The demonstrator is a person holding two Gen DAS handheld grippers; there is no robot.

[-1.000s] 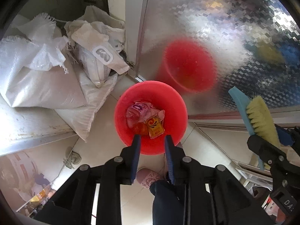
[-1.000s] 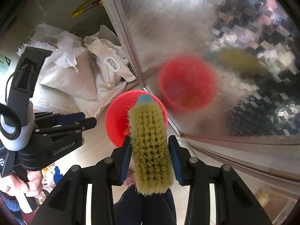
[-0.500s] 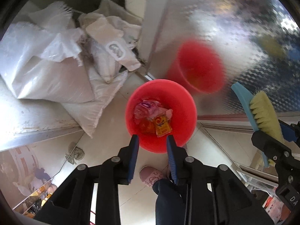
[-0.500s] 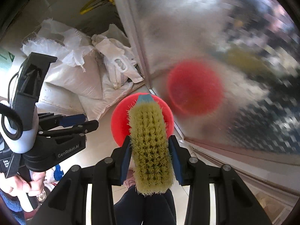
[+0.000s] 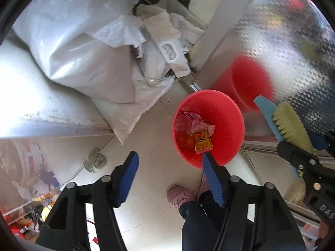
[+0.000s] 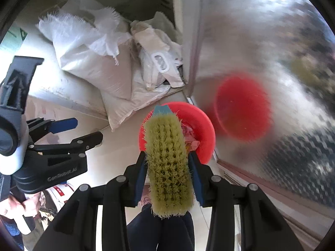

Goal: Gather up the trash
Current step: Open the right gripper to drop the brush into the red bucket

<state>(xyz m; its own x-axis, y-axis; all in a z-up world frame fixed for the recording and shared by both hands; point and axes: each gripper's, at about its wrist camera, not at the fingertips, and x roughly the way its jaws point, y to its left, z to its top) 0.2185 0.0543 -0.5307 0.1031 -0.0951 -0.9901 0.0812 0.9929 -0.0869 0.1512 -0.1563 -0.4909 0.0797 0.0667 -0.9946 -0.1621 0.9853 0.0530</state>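
Note:
A red bucket (image 5: 226,113) stands on the tiled floor beside a shiny metal panel; it also shows in the right wrist view (image 6: 206,129). Inside lie crumpled pink and orange wrappers (image 5: 197,133). My left gripper (image 5: 169,165) is open and empty above the floor, its right finger over the bucket's near rim. It also shows in the right wrist view (image 6: 78,129). My right gripper (image 6: 167,165) is shut on a yellow-bristled brush (image 6: 166,159) with a blue back, held above the bucket. The brush also shows in the left wrist view (image 5: 290,125).
White woven sacks (image 5: 83,58) are piled against the wall at the left. The metal panel (image 5: 293,41) reflects the bucket. A crumpled scrap (image 5: 95,163) lies on the floor. The person's pink slipper (image 5: 178,196) and dark trouser leg are below the grippers.
My left gripper has opened wide and shifted left, so the bucket now sits to the right of its middle. The right gripper still holds the brush over the bucket.

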